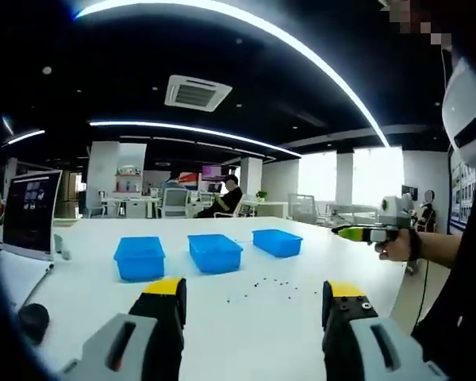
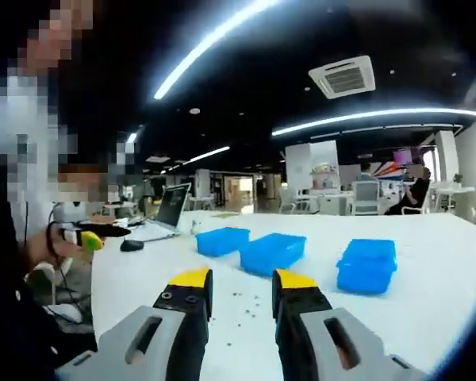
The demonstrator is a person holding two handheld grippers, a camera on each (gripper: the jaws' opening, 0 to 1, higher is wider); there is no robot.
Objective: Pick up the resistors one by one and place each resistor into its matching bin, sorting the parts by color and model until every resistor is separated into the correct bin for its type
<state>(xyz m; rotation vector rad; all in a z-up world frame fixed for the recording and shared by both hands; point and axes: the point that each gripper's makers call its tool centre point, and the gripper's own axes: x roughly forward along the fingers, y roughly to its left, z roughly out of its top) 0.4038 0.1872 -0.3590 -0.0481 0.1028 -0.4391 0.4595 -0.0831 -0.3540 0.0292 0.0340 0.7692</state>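
Small dark resistors [image 1: 271, 284] lie scattered on a white table [image 1: 301, 262] just before three blue bins [image 1: 215, 252], as the left gripper [image 1: 254, 305] hangs above with jaws spread and the right gripper [image 2: 242, 295] with jaws narrowly parted, both empty.

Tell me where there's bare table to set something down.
Free: the white table between the three blue bins and the laptop, and the far stretch behind the bins. Crowded: the patch of scattered resistors in front of the bins.
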